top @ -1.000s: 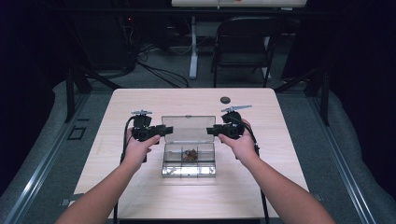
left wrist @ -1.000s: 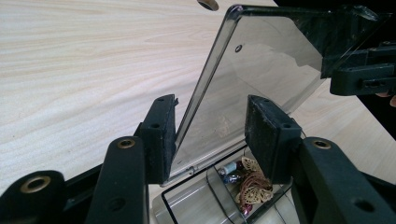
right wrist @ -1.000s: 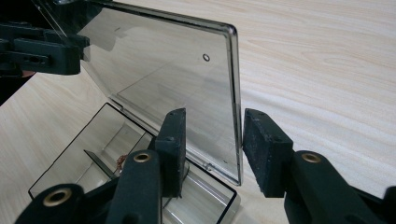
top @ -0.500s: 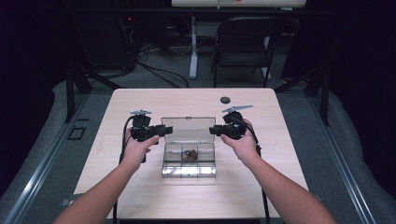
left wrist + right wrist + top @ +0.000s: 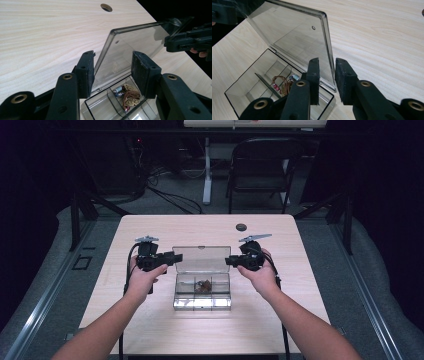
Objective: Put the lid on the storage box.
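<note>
Inspector: Where is the box (image 5: pixel 202 290)?

Operator: I see it mid-table (image 5: pixel 150 330), lid (image 5: pixel 201 258) raised; right gripper (image 5: pixel 327 72) has been closing, lid edge between its jaws, contact unclear; left gripper (image 5: pixel 112 68) apart, straddling the lid.

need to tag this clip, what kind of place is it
Likely a lab or recording studio: a lone wooden table on grey floor, dark surroundings, loose cables and a folding chair behind.
</note>
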